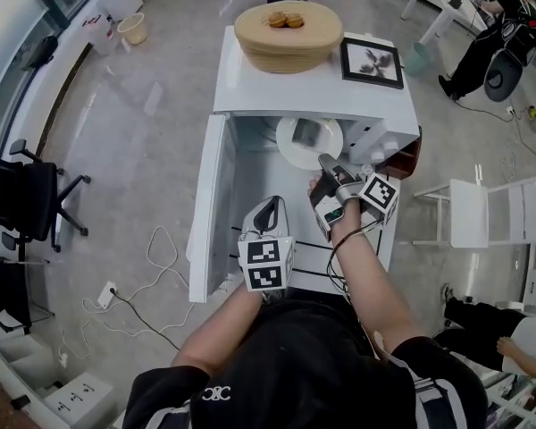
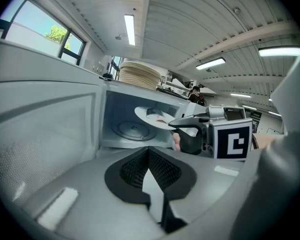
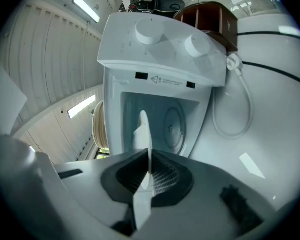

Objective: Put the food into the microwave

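While the right claw (image 1: 326,161) pinches the rim of a white plate (image 1: 295,148), the food (image 1: 305,132), a pale grey piece, lies on that plate at the mouth of the open microwave (image 1: 250,92). The left claw (image 1: 270,206) hangs lower, its jaws pressed together on nothing, beside the door (image 1: 205,208), which stands open to the left. The microwave rests on a white surface (image 1: 255,213). On its top stand a woven basket (image 1: 288,47) holding round biscuits (image 1: 286,20) and a framed picture (image 1: 372,63). Around it lies a grey polished floor (image 1: 143,150), with dark office chairs (image 1: 31,199) and a white power strip (image 1: 106,294) at the left and a white chair (image 1: 482,208) at the right. The only print is a small label (image 3: 162,79) above the cavity, too small to read. Only the left gripper view shows the turntable (image 2: 131,130), lower than the plate, and long ceiling lights (image 2: 129,30). Only the right gripper view shows the two knobs (image 3: 149,32) and the plate edge-on between the jaws.
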### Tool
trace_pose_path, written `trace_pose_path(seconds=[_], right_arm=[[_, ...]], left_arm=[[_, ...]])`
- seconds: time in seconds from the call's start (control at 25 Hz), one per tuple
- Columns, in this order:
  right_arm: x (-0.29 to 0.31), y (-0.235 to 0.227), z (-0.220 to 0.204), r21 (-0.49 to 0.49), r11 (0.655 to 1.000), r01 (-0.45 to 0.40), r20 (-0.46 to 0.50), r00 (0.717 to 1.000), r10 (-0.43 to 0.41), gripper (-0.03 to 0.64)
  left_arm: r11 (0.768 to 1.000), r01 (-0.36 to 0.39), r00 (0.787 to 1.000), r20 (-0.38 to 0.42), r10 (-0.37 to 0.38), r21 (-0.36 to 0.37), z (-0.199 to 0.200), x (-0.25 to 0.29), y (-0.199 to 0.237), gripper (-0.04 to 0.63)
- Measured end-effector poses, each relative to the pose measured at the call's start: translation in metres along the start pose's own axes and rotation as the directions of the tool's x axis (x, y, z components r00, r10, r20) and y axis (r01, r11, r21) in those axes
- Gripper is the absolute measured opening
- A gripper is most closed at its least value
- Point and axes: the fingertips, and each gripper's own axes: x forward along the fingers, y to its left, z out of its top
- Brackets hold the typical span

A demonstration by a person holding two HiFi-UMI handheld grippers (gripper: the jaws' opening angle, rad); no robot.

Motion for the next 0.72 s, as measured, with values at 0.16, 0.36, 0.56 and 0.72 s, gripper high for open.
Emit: trace_pose_path(seconds=[0.16, 0.36, 0.56, 0.72], right_arm=[[0.018, -0.005, 0.000, -0.007, 1.000, 0.007, -0.018, 1.000, -0.007, 0.017], [0.043, -0.023, 0.005, 0.000, 0.999, 0.045, -0.014, 0.999, -0.045, 0.017], [0.067, -0.034, 0.015, 0.027, 0.997, 0.074, 0.003, 0.997, -0.074, 0.017], [0.088, -0.034, 0.026, 0.031, 0.996, 0.078, 0.029, 0.996, -0.079, 0.017]], left_arm=[[1.000, 0.002, 1.000, -0.005, -0.002, 0.009, 0.001, 0.002, -0.005, 0.009], [1.000, -0.015, 1.000, -0.011, 0.015, 0.001, -0.004, 0.006, 0.000, 0.009], [0.999, -0.035, 0.999, -0.039, 0.035, -0.011, -0.013, 0.006, 0.007, 0.009], [0.998, -0.049, 0.998, -0.052, 0.048, -0.025, -0.016, 0.009, 0.012, 0.009]])
